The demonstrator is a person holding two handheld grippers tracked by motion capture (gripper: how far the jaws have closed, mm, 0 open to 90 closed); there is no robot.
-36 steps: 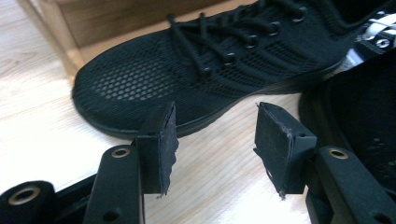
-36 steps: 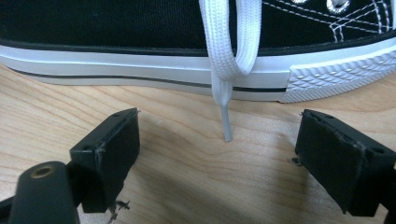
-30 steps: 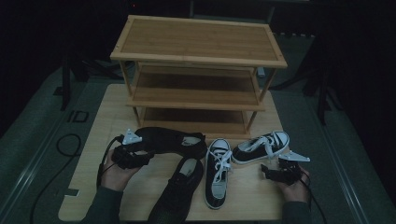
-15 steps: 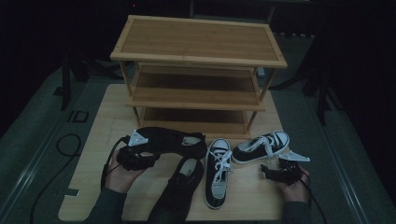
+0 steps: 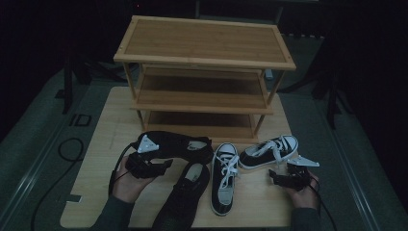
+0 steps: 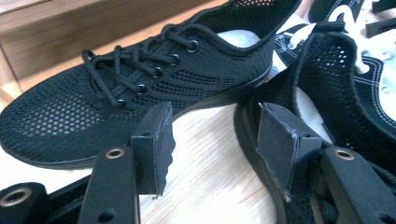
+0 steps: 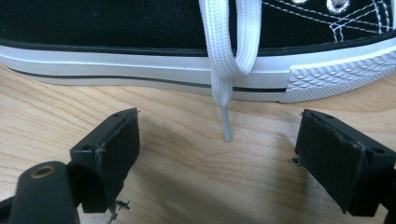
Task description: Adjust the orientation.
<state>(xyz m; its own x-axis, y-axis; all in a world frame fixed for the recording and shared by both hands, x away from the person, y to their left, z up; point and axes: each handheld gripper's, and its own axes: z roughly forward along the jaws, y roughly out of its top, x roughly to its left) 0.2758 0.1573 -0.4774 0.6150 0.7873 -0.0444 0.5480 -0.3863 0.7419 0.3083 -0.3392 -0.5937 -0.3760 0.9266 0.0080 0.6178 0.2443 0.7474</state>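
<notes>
Holding nothing, your left gripper (image 6: 212, 140) sits at the lower left of the high view with its jaws parted moderately over bare wood, between two black mesh shoes: one shoe (image 6: 140, 88) lies across the upper left of the left gripper view, the other (image 6: 327, 116) touches the right-hand jaw. Your right gripper (image 7: 217, 154), lower right, gapes wide and empty just short of the black-and-white sneaker (image 7: 196, 37), whose white lace (image 7: 224, 60) dangles between the jaws.
</notes>
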